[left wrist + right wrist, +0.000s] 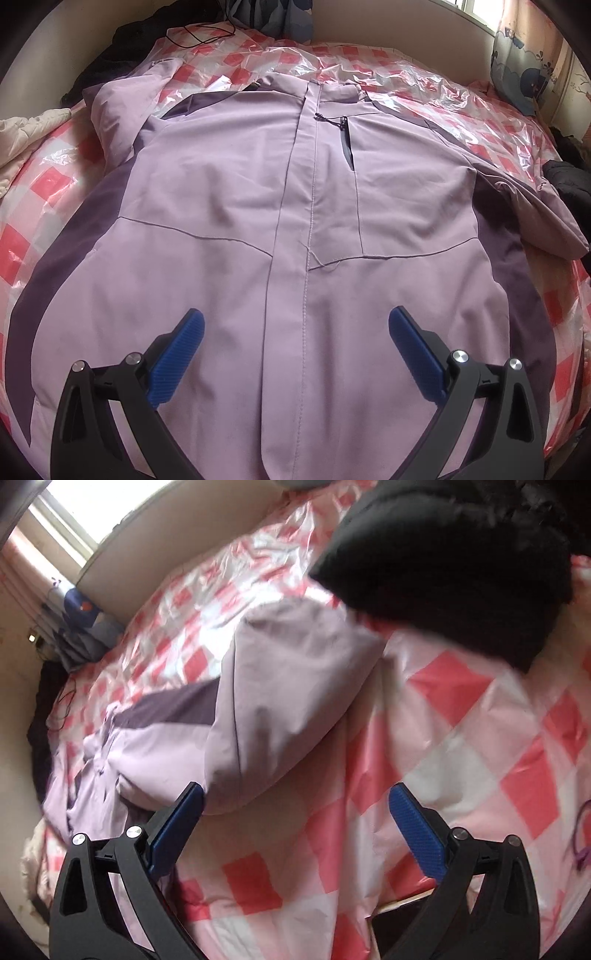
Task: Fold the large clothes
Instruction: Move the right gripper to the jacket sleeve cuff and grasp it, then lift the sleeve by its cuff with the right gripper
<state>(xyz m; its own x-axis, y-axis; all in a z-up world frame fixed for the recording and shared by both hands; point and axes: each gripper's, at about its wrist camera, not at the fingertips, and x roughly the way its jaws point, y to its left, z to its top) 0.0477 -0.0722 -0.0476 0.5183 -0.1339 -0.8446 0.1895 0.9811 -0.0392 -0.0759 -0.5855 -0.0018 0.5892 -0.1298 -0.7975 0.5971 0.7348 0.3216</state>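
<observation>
A lilac jacket [236,206] with dark purple side panels lies front up and spread flat on the bed, collar far from me, zip closed. My left gripper [295,325] is open and empty, hovering over the jacket's lower front near the hem. In the right wrist view one sleeve of the jacket [280,701] lies across the bedcover. My right gripper [295,801] is open and empty, its left fingertip [192,797] right at the sleeve's end.
The bed has a pink and white checked plastic cover [461,107]. A black garment [461,561] lies beyond the sleeve. A black cable [199,35], dark clothes [99,62] and a patterned pillow [524,70] sit along the far edge by the wall.
</observation>
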